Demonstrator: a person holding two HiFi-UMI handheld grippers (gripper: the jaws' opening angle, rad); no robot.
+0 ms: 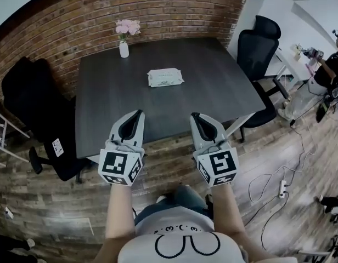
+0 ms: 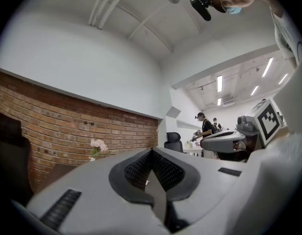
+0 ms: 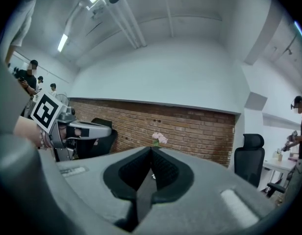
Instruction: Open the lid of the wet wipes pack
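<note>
Print on the wet wipes pack (image 1: 165,77) is illegible.

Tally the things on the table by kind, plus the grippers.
Wipes pack: 1
Vase of flowers: 1
Grippers: 2 (left gripper, right gripper)
Total: 4

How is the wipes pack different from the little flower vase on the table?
The wet wipes pack lies flat; the vase stands upright. The pack is wide and rectangular; the vase is narrow and holds pink flowers. The pack sits near the middle of the table; the vase stands at its far edge, by the brick wall. Both look white and rest on the same dark table.
</note>
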